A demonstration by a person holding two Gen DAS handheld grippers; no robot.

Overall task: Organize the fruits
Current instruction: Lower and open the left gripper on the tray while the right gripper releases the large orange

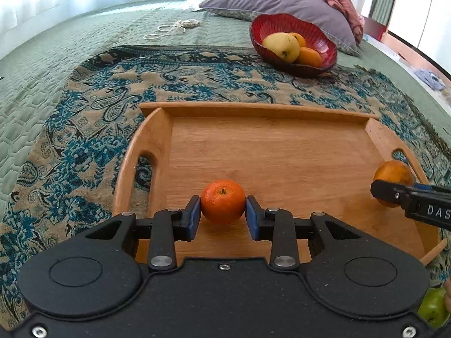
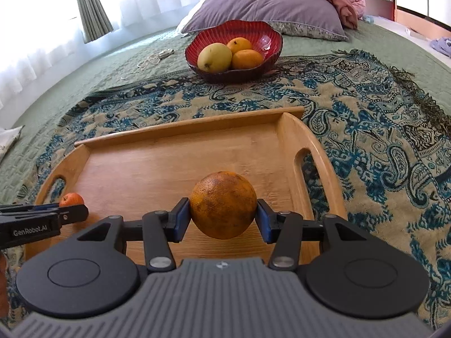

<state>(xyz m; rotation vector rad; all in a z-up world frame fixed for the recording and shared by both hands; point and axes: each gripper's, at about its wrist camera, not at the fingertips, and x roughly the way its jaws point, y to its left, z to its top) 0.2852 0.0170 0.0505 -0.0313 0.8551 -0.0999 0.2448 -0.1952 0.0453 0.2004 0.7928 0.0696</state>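
Observation:
My left gripper (image 1: pixel 223 211) is shut on a small bright mandarin (image 1: pixel 222 201), held low over the near part of the wooden tray (image 1: pixel 270 146). My right gripper (image 2: pixel 223 214) is shut on a larger, dull mottled orange (image 2: pixel 223 204) above the tray's right side (image 2: pixel 307 146). Each gripper shows at the edge of the other's view, the orange (image 1: pixel 393 174) at the far right and the mandarin (image 2: pixel 72 199) at the far left. Beyond the tray a red ribbed bowl (image 2: pixel 265 35) holds a yellow mango (image 2: pixel 214 57) and two oranges (image 2: pixel 246 59).
The tray rests on a blue paisley throw (image 2: pixel 380 129) over a green quilted bed. A purple pillow (image 2: pixel 267 2) and pink cloth lie behind the bowl, a white cord (image 1: pixel 169 29) at the back left. A green fruit (image 1: pixel 432 305) peeks in at the lower right of the left wrist view.

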